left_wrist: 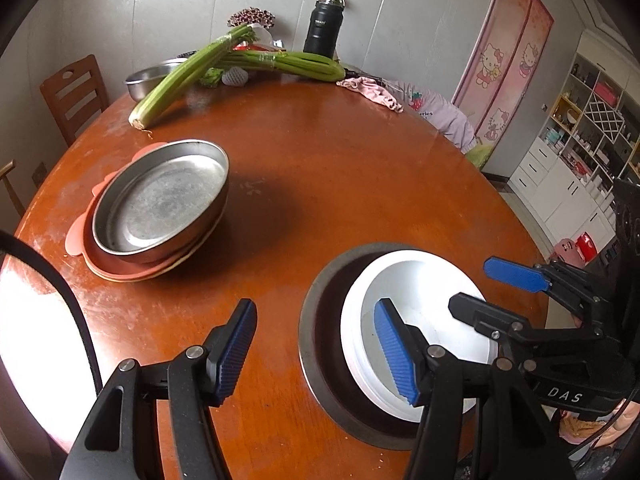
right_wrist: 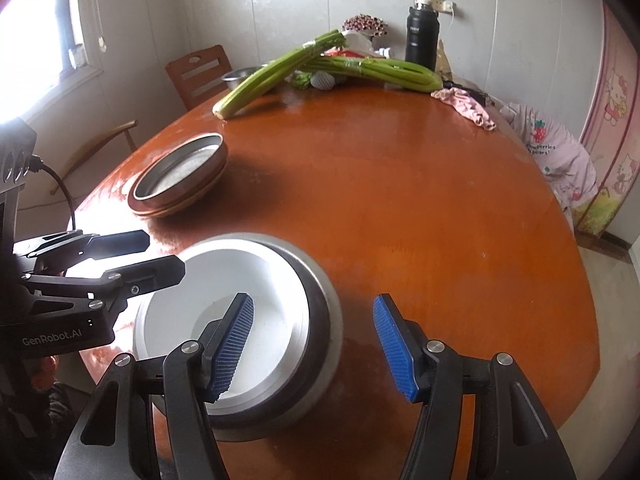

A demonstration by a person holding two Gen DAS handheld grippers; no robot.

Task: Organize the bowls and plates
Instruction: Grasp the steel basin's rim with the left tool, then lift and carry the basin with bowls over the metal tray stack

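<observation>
Table edge: the round wooden table (right_wrist: pixel 420 208) drops off just right of the near grippers; its far rim is crowded, its middle lies bare and wide.
Open room: broad clear wood between the two stacks and out to the right.
Near stack: a white bowl (right_wrist: pixel 224 280) sits inside a steel bowl (right_wrist: pixel 320 320) close to the near edge, the white one pushed toward the left side of the steel one.
Far stack: a steel pan (left_wrist: pixel 160 200) rests on pink plates (left_wrist: pixel 120 268) at the left edge of the table, well apart from the near stack.
Left gripper (left_wrist: pixel 316 352): jaws partly apart, nothing between them; the right finger hangs over the white bowl, the left over bare wood.
Right gripper (right_wrist: pixel 314 346): jaws partly apart, empty; they straddle the right wall of the near stack, and I cannot tell whether a pad touches it.
Hard to make out: how many plates lie under the pan; the near rim of the steel bowl is hidden behind the fingers.
Cut off: both gripper bodies run out of the bottom of their views.
Around: celery (left_wrist: pixel 180 76), a black flask (left_wrist: pixel 322 24), a small steel basin (left_wrist: pixel 148 76) and pink cloth (left_wrist: pixel 372 92) line the far rim; a chair (left_wrist: pixel 76 96) stands behind at left.
In the way: each gripper crowds the other over the near stack.
</observation>
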